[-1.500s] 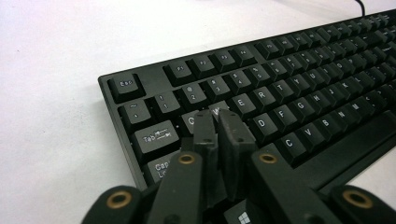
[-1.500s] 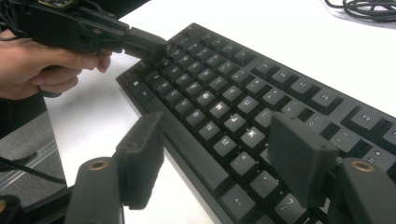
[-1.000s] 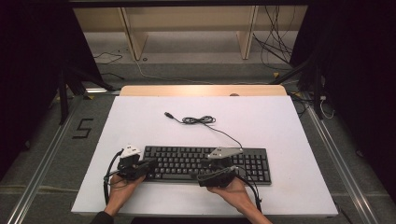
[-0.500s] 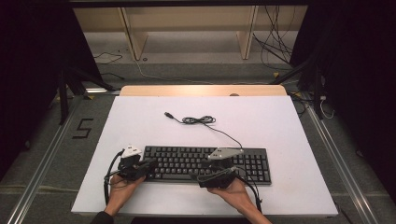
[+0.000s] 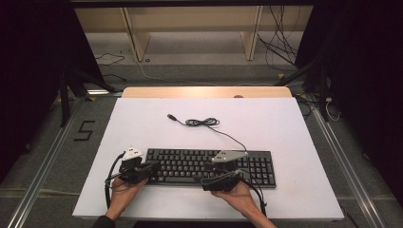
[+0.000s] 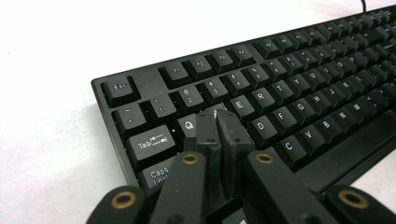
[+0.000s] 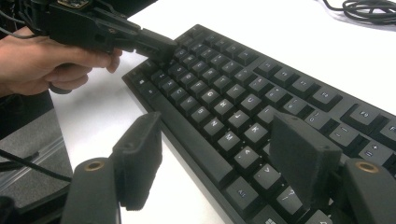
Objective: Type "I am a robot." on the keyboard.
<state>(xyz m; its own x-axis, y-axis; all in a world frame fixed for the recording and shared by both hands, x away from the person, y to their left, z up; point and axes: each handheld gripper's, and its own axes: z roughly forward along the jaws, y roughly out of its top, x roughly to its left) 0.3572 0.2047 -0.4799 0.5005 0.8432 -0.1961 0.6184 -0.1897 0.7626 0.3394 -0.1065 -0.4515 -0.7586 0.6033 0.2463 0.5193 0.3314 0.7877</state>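
Esc, Tab, Caps, letters on keyboard [image 6: 261, 93] keys, "5" on floor [image 5: 84, 130]

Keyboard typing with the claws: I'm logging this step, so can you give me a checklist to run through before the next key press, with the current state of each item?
1. Left claw shut, so its tip works as one point: ok.
2. Left tip over the W key, between Q and E: ok; whether it presses the key: cannot tell.
3. Right claw shut for pressing single keys: not ok, jaws stand wide apart.
4. Keyboard flat on the white table: ok.
5. Cable coiled clear of both hands: ok.
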